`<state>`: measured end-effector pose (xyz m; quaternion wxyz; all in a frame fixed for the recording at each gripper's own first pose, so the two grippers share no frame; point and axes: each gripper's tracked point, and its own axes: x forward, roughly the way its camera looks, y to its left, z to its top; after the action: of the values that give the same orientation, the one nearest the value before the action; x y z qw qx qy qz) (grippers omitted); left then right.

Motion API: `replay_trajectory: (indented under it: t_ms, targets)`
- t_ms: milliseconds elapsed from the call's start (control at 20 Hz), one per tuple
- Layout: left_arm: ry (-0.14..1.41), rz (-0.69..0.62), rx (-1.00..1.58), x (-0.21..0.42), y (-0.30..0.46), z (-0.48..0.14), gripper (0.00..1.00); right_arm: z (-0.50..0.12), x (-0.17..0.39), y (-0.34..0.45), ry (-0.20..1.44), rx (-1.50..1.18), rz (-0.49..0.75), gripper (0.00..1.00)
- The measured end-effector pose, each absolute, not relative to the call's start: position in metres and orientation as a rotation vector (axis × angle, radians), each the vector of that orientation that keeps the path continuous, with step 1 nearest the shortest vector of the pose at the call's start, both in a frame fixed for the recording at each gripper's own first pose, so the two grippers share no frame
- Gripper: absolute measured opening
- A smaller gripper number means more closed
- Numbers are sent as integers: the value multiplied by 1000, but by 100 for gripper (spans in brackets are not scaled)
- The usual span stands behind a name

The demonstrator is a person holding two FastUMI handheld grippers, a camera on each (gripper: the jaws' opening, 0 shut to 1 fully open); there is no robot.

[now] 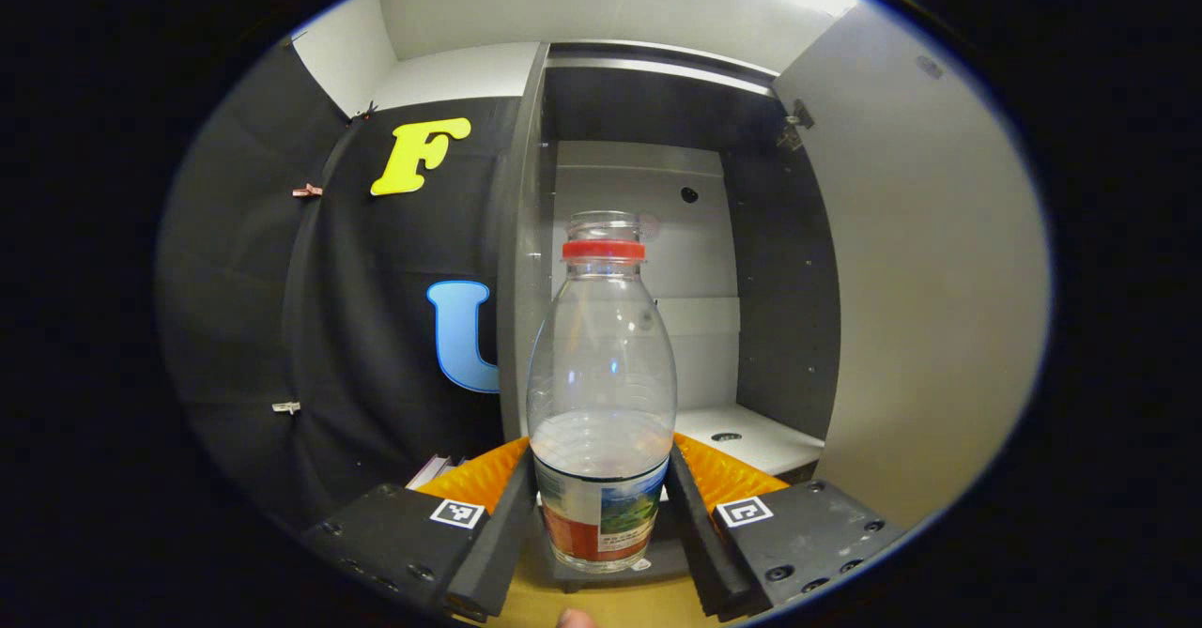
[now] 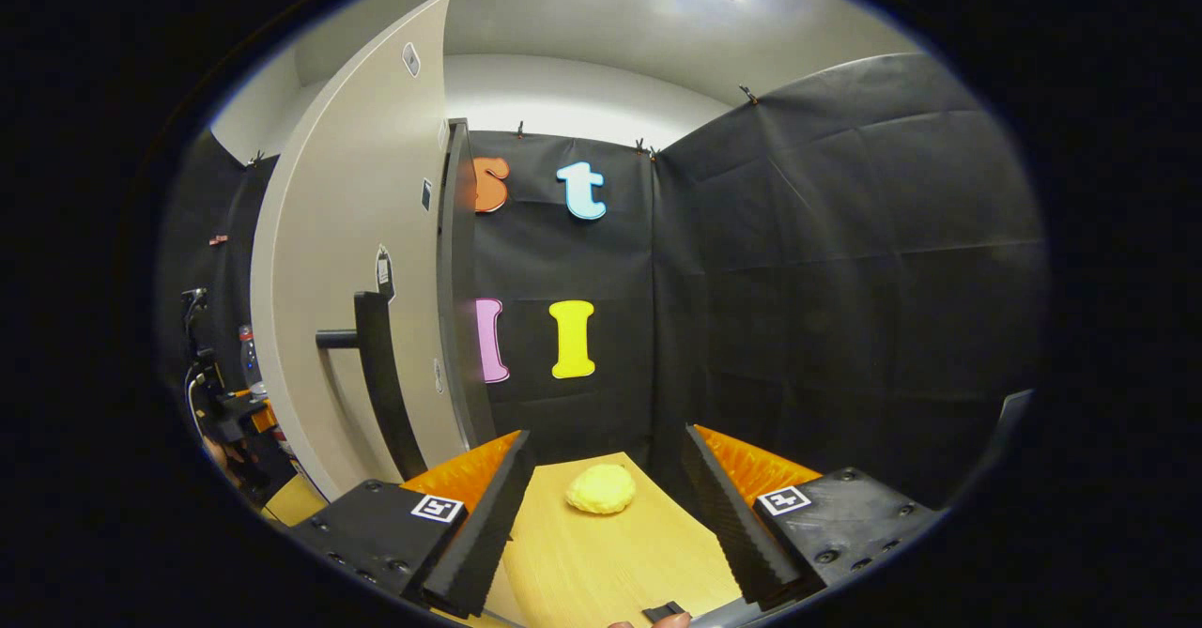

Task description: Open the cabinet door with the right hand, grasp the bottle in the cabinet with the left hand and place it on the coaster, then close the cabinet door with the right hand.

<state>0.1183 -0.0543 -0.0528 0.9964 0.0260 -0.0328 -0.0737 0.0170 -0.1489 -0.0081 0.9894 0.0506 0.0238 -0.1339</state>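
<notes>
Left jaws clamp labelled bottle (image 1: 601, 393), right jaws spread, cabinet door (image 2: 352, 271) open

A clear, glossy plastic bottle (image 1: 602, 393) with a red plastic collar and a printed paper-like label is seen at centre frame. The counter (image 2: 601, 562) at lower centre is shown as pale, matt wood grain. The cabinet door (image 2: 347, 262) at left appears smooth and matt.

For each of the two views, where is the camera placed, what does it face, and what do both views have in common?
Left gripper view: rides on the left hand-held gripper, faces the open cabinet; its fingers clamp the bottle.
Right gripper view: rides on the right hand-held gripper, faces the booth wall over the wooden table with a yellow lump; fingers open and empty.
Shared: the open cabinet door and the bottle, seen small at the far left of the right gripper view.
</notes>
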Motion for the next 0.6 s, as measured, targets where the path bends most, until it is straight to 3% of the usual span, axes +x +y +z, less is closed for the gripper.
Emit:
replay_trajectory:
  t_ms: [600]
  targets:
    - [3,-210,58,39,-5,-172,75,8,5,-152,16,97,-334,98]
